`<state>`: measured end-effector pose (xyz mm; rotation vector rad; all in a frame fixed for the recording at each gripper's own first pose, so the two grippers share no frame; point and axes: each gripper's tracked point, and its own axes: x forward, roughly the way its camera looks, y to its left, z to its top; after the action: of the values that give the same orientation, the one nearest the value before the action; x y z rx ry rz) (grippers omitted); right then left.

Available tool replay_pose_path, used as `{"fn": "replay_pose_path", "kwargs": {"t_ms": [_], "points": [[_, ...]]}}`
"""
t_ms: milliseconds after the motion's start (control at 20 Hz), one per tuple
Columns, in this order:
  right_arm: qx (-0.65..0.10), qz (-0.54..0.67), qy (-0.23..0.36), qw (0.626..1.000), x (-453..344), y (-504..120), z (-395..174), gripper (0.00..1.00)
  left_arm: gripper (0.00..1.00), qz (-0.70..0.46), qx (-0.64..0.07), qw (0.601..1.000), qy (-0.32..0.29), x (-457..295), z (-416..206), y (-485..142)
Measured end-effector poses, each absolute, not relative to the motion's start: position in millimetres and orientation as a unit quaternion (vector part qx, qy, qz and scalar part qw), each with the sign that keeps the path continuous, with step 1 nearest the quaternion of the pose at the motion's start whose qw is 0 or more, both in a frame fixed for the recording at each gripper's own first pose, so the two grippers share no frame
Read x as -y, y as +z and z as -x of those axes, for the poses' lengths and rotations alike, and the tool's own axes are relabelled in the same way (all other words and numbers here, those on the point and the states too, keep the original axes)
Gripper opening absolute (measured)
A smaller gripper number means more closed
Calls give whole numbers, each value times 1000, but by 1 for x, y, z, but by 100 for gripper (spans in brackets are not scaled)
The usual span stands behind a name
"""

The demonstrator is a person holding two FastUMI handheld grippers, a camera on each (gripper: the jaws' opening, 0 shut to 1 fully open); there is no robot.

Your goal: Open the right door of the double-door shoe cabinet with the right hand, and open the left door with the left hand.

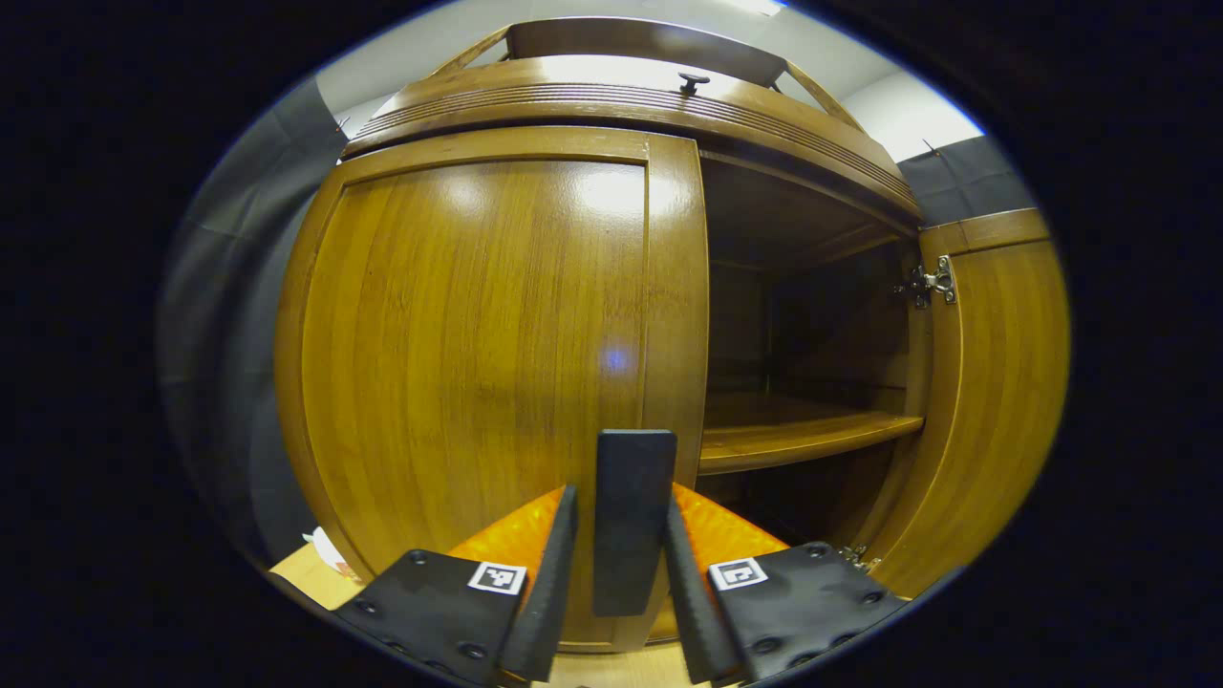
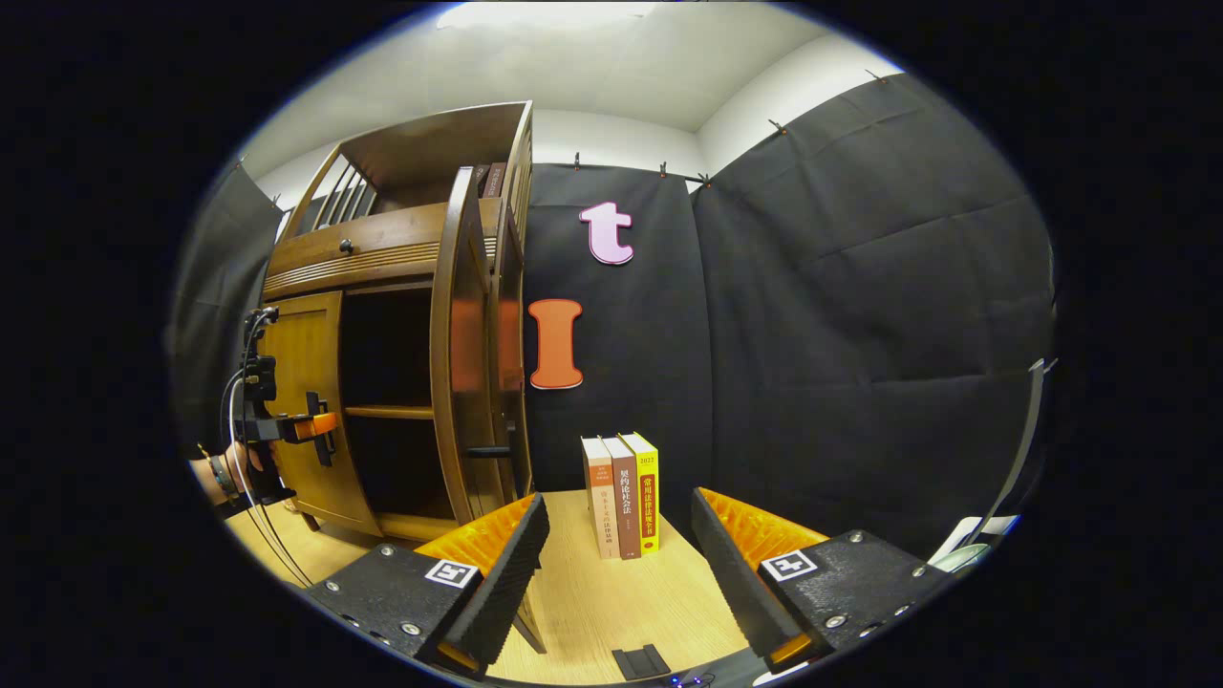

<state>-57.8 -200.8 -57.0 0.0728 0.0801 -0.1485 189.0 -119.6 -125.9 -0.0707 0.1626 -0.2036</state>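
1. Writing: the spines of the three books [image 2: 622, 497] carry print too small for me to read, and each of my grippers wears two square black-and-white marker tags.
2. Count: one shoe cabinet [image 2: 401, 363] with two doors, one shelf [image 1: 803, 435] inside the open half, one small knob [image 1: 693, 82] on the band above the doors, and three upright books side by side on the table [image 2: 631, 592].
3. My left gripper [image 1: 621, 564] is nearly pressed together around the dark handle [image 1: 632, 521] of the left door [image 1: 478, 354]; its fingers flank the handle very closely, but I cannot tell if both press on it. That door lies flush with the front.
4. My right gripper [image 2: 616, 564] is spread wide with nothing between the fingers, above the table and pointing at the books.
5. The right door [image 2: 457, 363] stands swung out, edge-on in the right gripper view, its handle [image 2: 492, 451] sticking out sideways; a hinge [image 1: 932, 284] shows on its inner face.
6. In the right gripper view a hand [image 2: 234, 468] holds the left gripper at the left door.
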Motion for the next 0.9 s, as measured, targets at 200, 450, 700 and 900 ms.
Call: {"fn": "replay_pose_path", "kwargs": {"t_ms": [200,450,700,900], "points": [[-45,-34,-71,996,197,-59,62,92,44,27,-82,992,-97,119,-190,-127],[-47,-36,-77,995,198,-58,71,92,33,27,-93,991,-95,118,-187,-127],[-46,-31,-78,995,195,-55,75,92,27,14,-99,991,-92,115,-171,-124],[-48,-35,-74,995,190,-58,76,92,27,-8,-100,993,-69,106,-149,-118]]}}
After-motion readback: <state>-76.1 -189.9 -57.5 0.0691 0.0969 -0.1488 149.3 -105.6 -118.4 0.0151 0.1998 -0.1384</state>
